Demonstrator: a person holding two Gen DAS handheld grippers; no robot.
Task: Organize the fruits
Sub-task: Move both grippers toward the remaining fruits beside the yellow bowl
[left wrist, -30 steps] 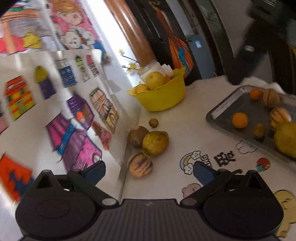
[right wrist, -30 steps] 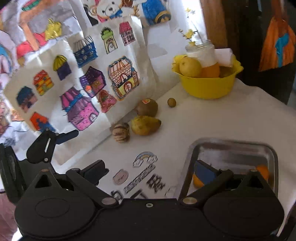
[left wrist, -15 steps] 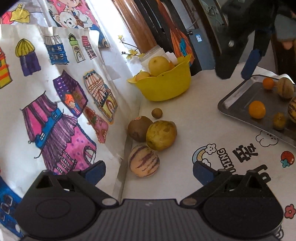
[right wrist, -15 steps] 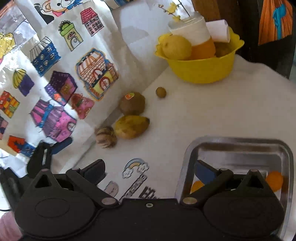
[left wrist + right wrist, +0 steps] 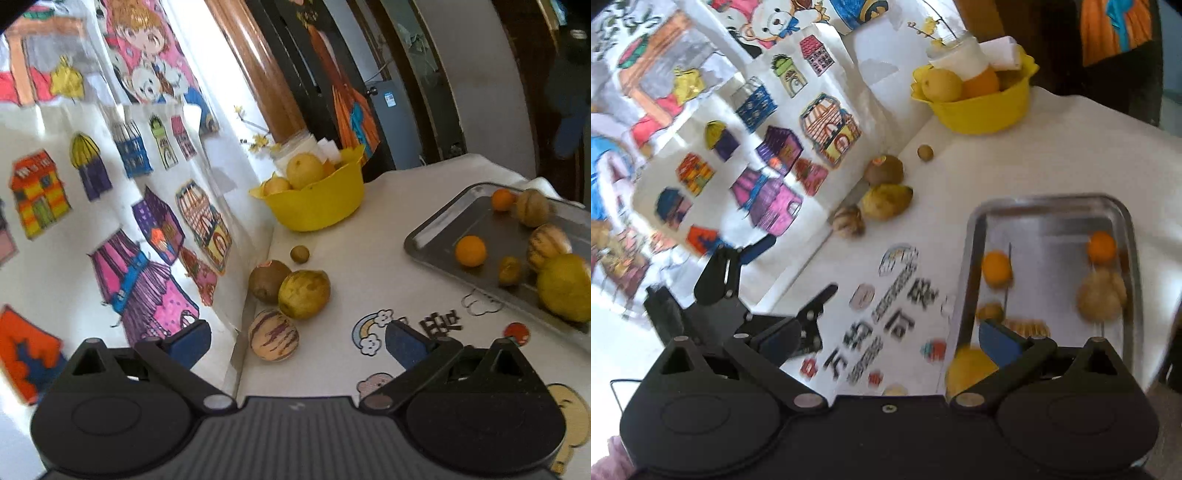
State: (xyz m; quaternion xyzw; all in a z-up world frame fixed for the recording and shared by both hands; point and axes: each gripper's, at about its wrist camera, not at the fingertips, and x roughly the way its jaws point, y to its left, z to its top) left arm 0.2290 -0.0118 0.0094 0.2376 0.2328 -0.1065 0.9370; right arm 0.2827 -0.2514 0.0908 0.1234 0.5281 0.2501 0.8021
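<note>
Lying loose on the white table, ahead of the left gripper: a striped melon just beyond the gap between its fingers, a yellow-green lemon touching a brown kiwi behind it, and a small brown fruit farther on. The left gripper is gaping wide and carrying nothing.

Standing at the far end: a yellow bowl holding pale yellow fruit and a white jar.

Sitting to the right of the left gripper: a metal tray, holding two oranges, a large yellow lemon at its near corner, a second striped melon, a tan round fruit and one small dull fruit.

The right wrist view is showing the tray directly ahead of the right gripper, with the large lemon partly hidden behind the right finger. The right gripper is also spread wide, gripping nothing. This view alone is showing the left gripper itself, low at left beside the drawing sheet, and the orange fruit inside the bowl. The tray contents are blurring here; the left view is giving them sharper.
</note>
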